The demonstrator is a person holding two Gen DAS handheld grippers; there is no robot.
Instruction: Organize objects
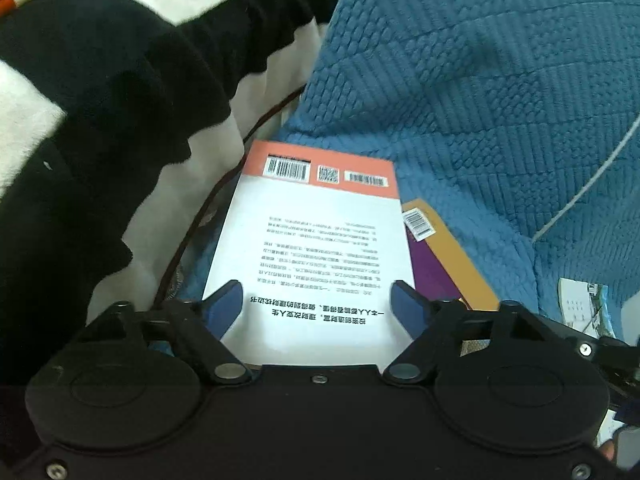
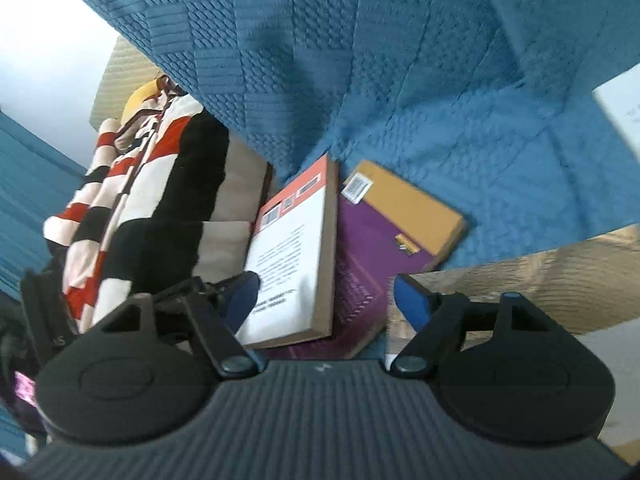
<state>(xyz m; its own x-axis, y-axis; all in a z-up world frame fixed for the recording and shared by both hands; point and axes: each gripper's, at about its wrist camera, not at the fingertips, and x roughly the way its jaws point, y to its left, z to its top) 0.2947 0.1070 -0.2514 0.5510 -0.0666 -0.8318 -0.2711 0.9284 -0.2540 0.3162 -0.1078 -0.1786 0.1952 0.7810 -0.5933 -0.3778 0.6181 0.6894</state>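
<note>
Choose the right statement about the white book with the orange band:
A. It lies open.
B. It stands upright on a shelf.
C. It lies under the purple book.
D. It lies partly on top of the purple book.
D: the white book overlaps the purple book, on the blue cover.

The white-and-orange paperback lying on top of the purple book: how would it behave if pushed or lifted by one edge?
The white-and-orange paperback looks thick, so it probably stays fairly stiff. Its smooth cover lies on the purple book, so a push likely slides it off.
</note>
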